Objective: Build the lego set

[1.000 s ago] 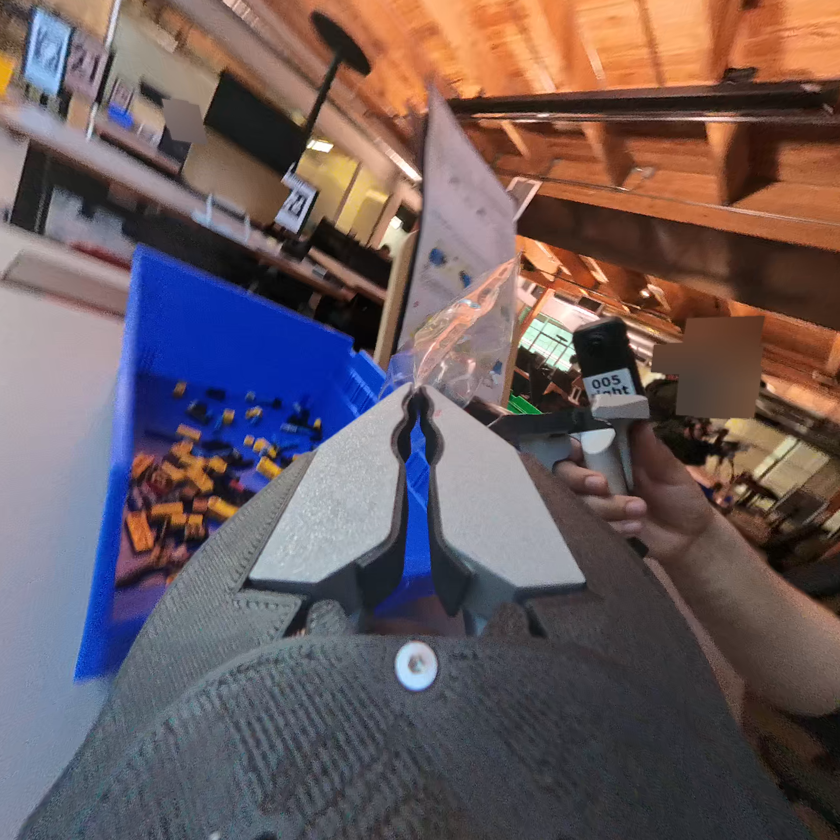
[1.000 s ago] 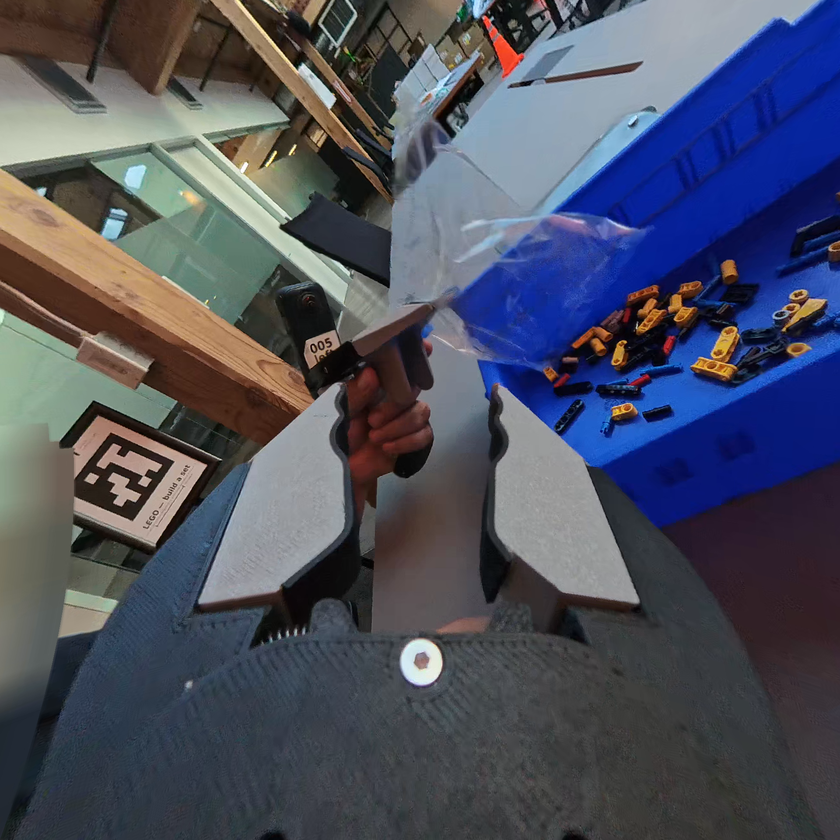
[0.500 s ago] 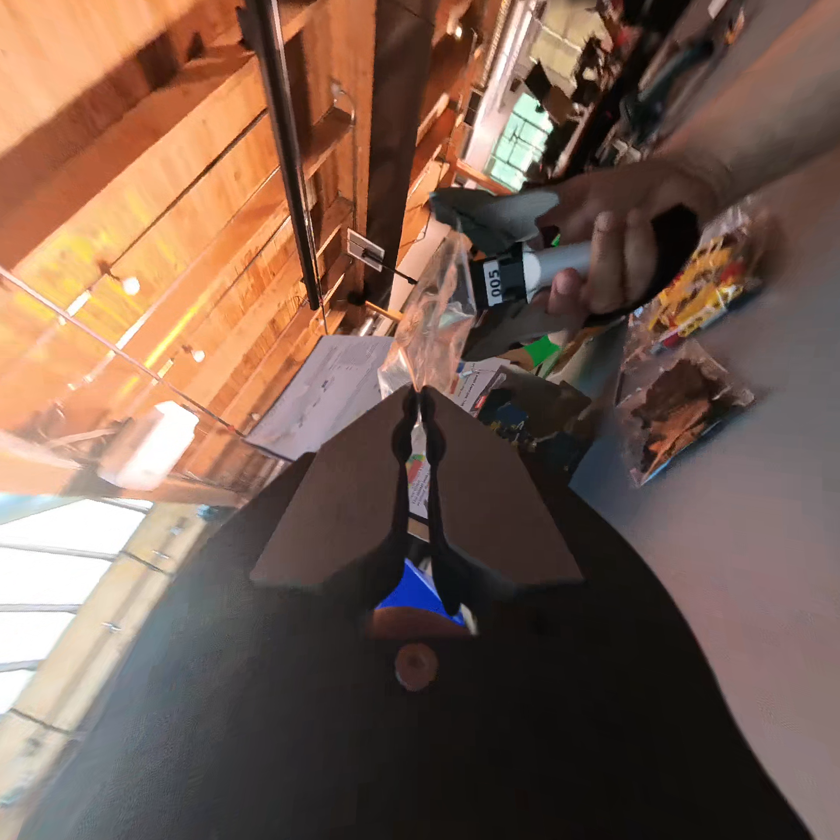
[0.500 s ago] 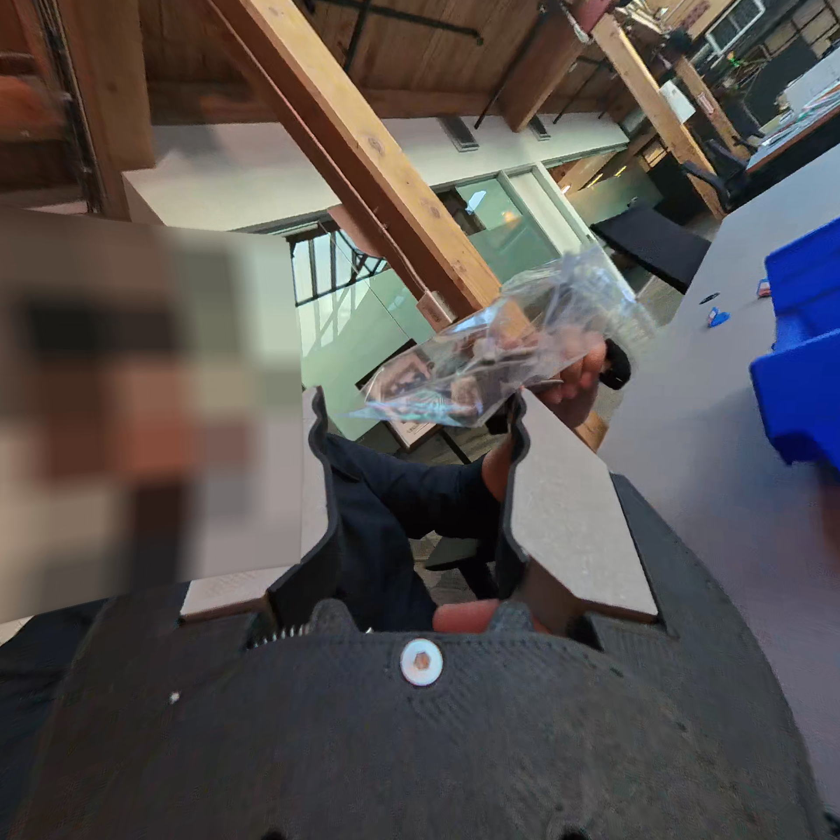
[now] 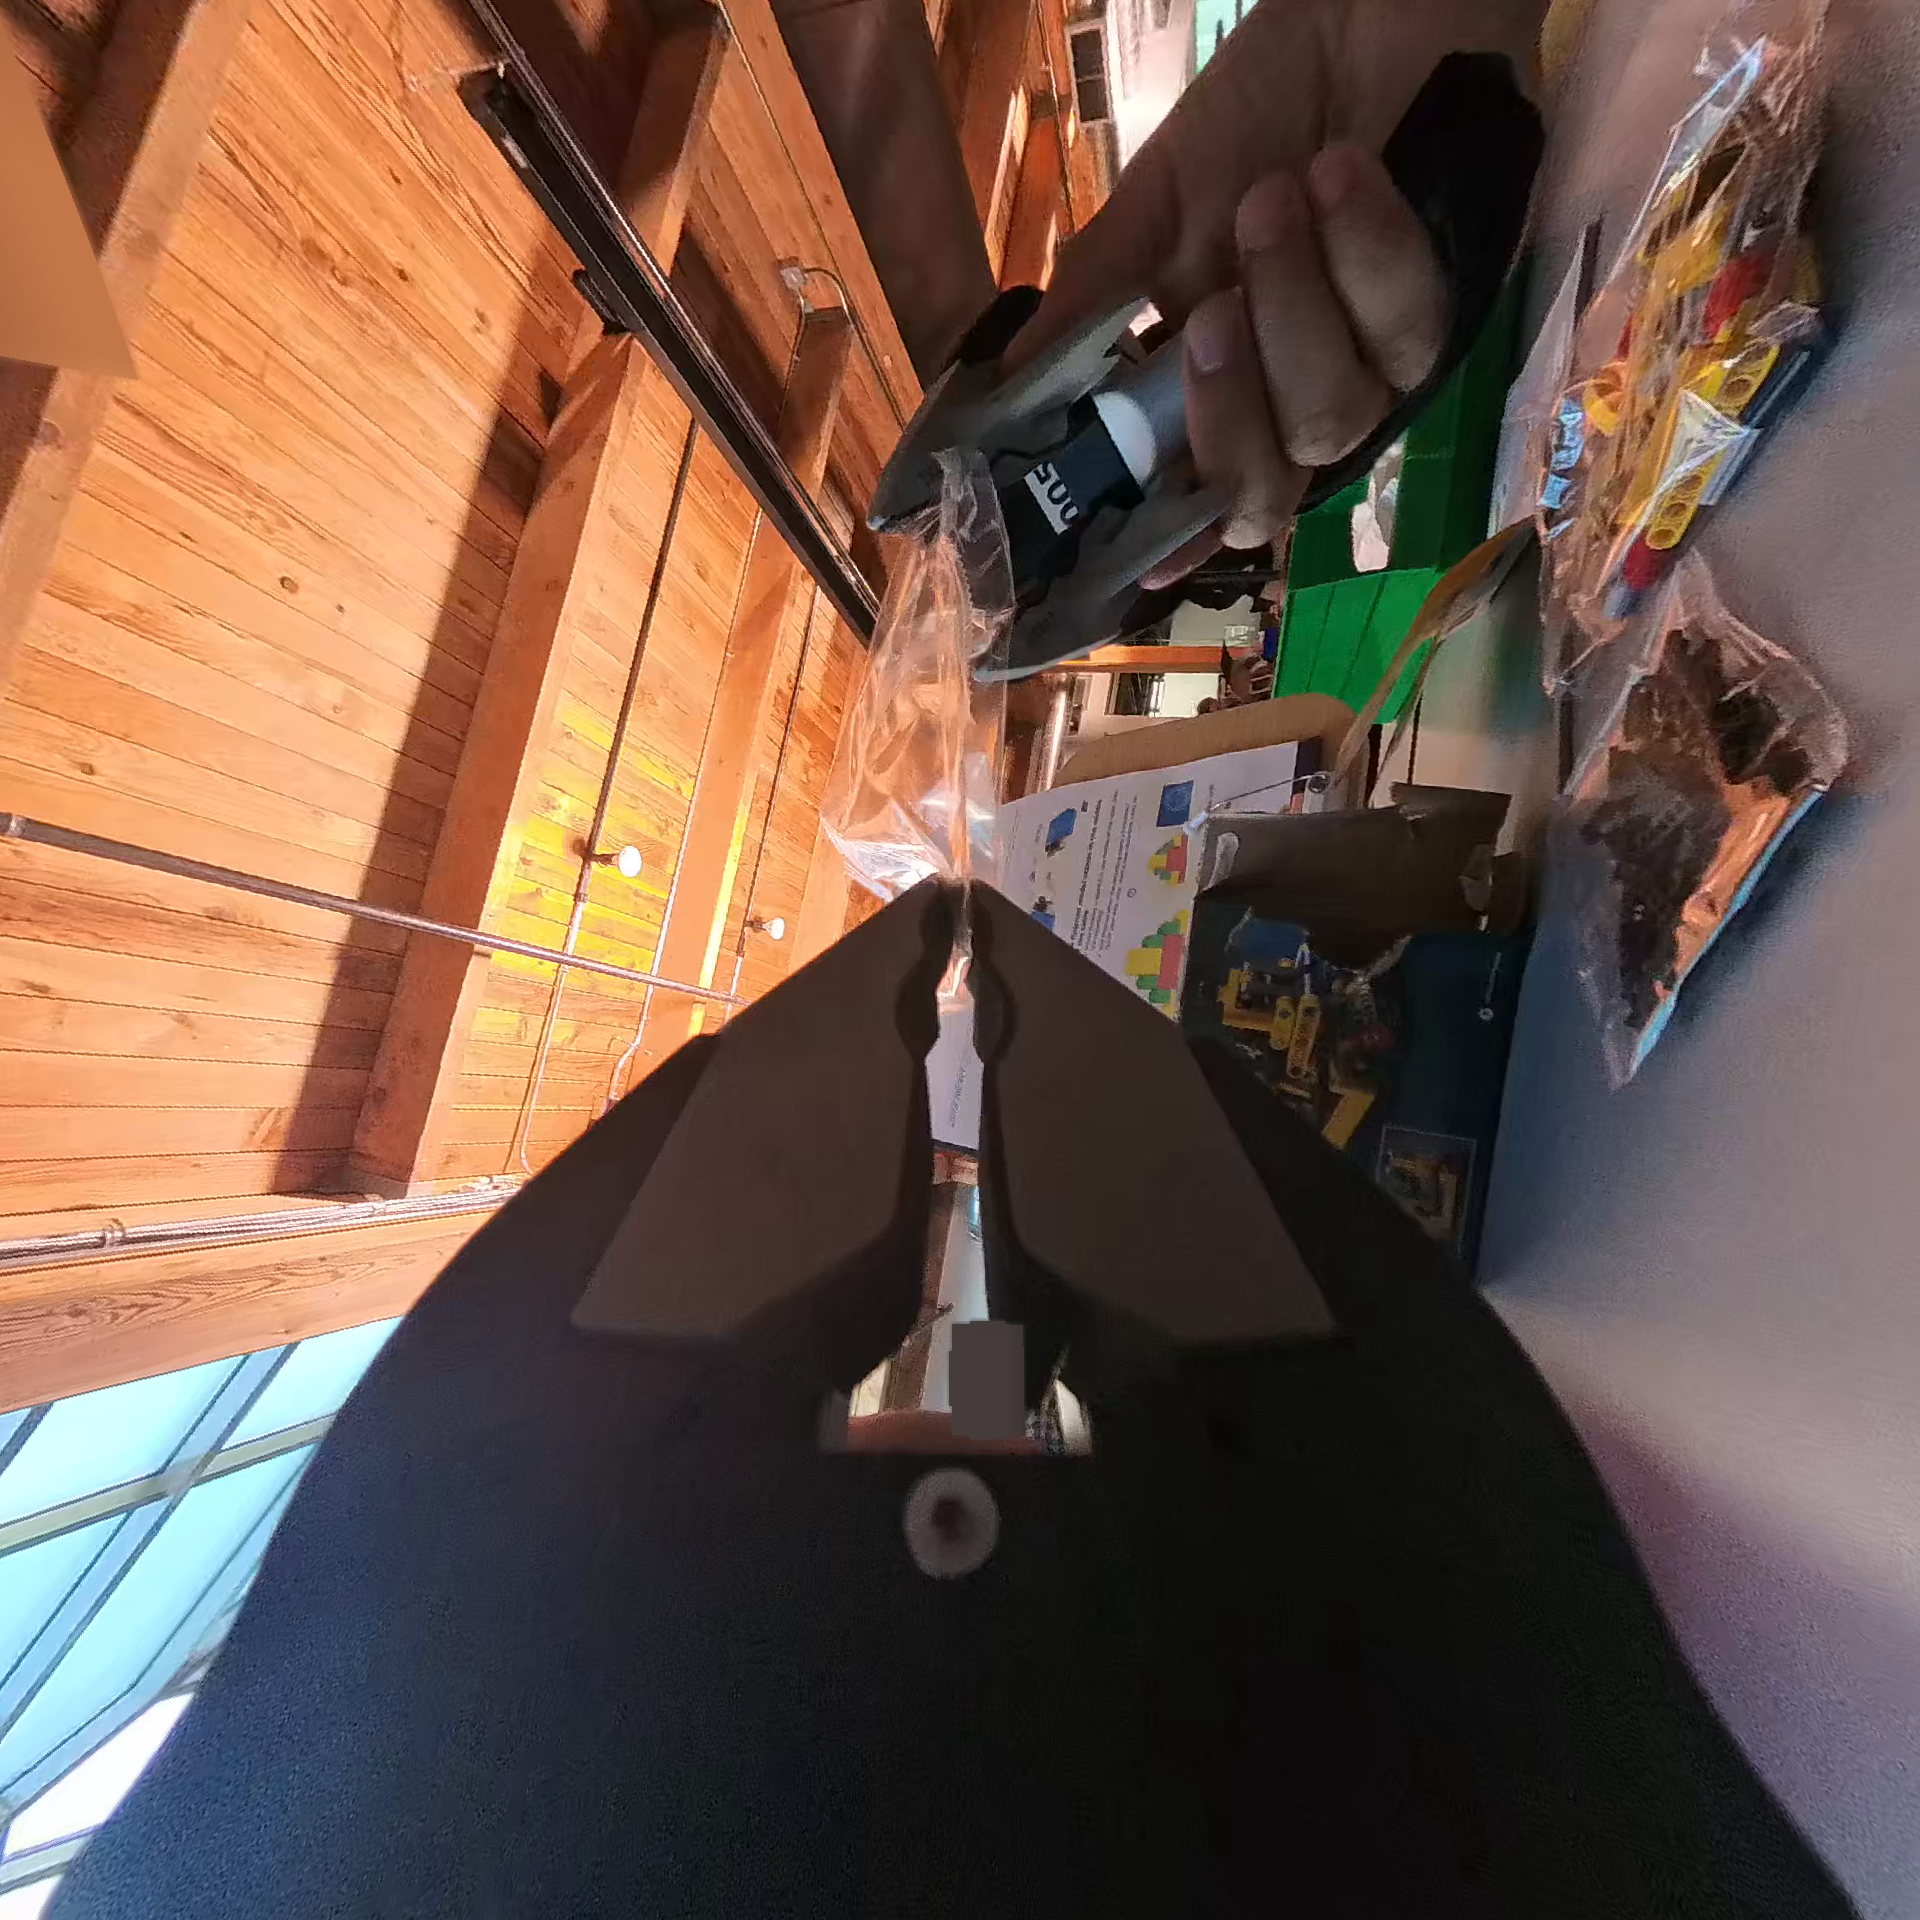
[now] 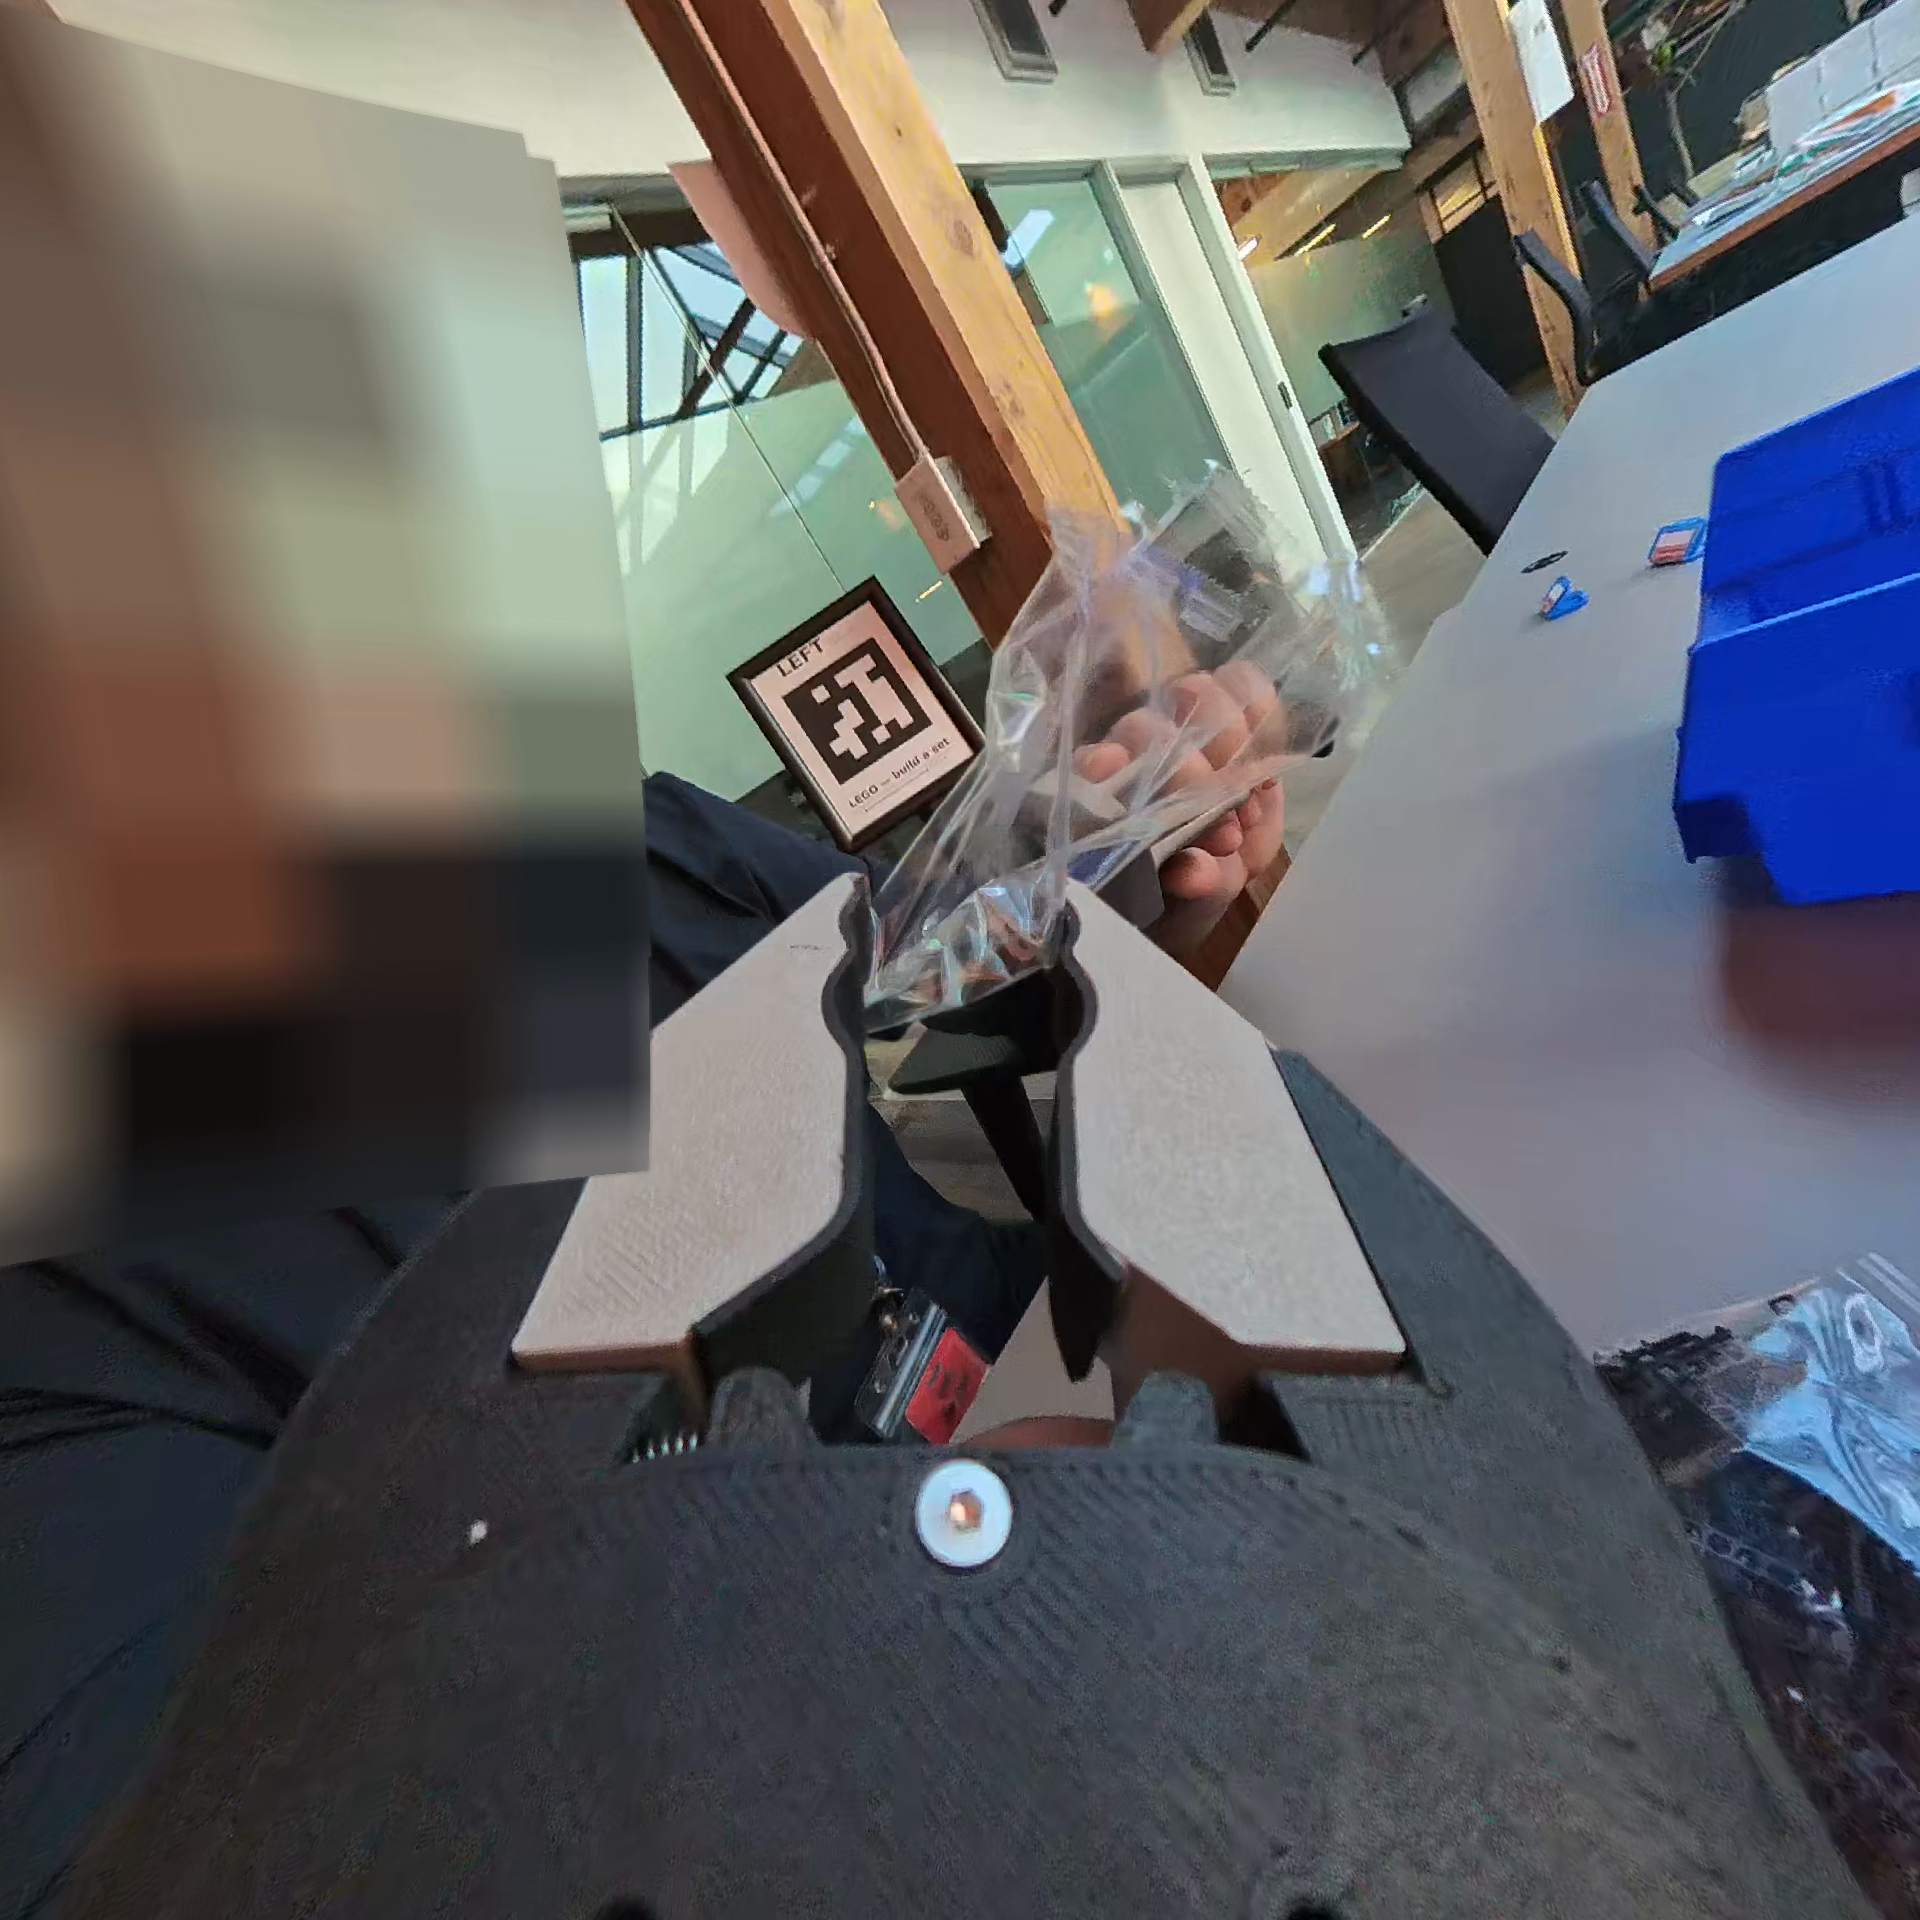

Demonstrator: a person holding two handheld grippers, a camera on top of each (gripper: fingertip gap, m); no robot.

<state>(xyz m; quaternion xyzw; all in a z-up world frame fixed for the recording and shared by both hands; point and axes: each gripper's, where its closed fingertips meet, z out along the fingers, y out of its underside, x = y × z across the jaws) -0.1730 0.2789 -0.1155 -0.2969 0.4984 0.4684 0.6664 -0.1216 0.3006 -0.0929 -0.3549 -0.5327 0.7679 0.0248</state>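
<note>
Clear plastic bag (image 5: 914,727), empty as far as can be seen, held in the air between the two grippers. Left gripper (image 5: 957,914): jaws clenched on one edge of the bag, film pinched at the very tips. Right gripper (image 6: 961,940): jaws parted, the bag's other end lying between the tips; in the left wrist view the same gripper (image 5: 940,520) shows farther off in a hand (image 5: 1309,260), bag end caught between its fingers, but whether they actually press the film cannot be told.

Grey table (image 5: 1704,1351) below. On it: two unopened bags of parts, one yellow-red (image 5: 1683,343), one dark (image 5: 1704,821); the set's box (image 5: 1351,1039); an instruction sheet (image 5: 1101,862) beside the box. Right wrist view: blue bin (image 6: 1829,665) on the far side of the table, a small blue piece (image 6: 1562,597) near it, a framed marker card (image 6: 857,717) behind the bag.
</note>
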